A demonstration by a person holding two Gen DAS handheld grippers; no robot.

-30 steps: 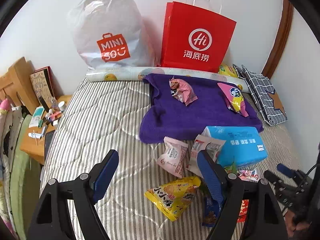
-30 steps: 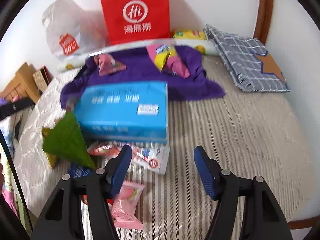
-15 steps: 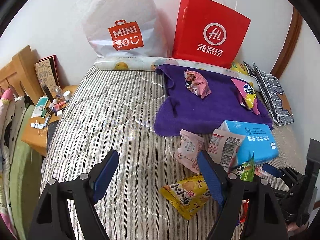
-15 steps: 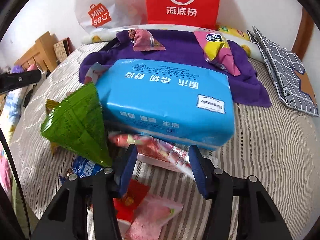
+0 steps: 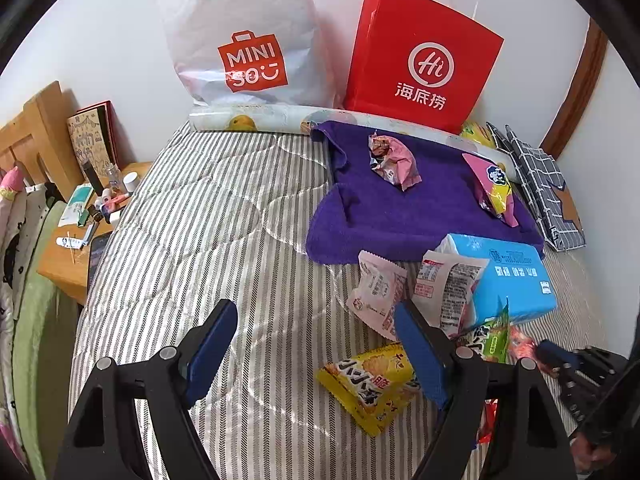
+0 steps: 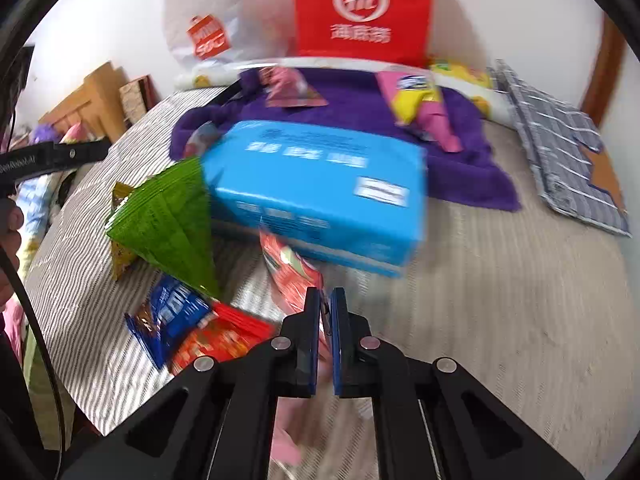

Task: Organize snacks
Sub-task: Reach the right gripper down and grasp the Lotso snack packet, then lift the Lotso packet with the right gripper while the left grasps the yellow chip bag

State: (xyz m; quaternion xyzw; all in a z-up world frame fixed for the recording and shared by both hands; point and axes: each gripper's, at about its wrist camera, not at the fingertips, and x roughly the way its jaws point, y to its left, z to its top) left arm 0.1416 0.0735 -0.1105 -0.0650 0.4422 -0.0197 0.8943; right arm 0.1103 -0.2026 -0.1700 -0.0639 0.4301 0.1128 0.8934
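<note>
- Progress judged early; two snacks lay on the purple towel (image 5: 404, 216) at 12 to 1 o'clock in the left wrist view: a crumpled pink packet (image 5: 394, 159) and a pink-and-yellow packet (image 5: 494, 188); the rest sat in a loose heap on the striped mattress (image 5: 192, 232) at 4 o'clock, unsorted.
- Right gripper (image 6: 326, 300) had just been closing; its blue pads stood pressed together on the edge of a red-orange foil wrapper (image 6: 292, 272), which rose toward the blue tissue pack (image 6: 320, 184) at 12 o'clock; image blurred, so firmness of grip unclear.
- Left gripper (image 5: 316, 344) stood spread and empty over bare mattress; yellow chip packet (image 5: 370, 384) just beside its right finger.
- Green crinkled pouch (image 6: 168, 224) at 10 o'clock in the right wrist view, tented; blue glossy packet (image 6: 172, 316) at 8 o'clock, flat.
- Towel looked plush; mattress quilted; wrappers thin, slippery.
</note>
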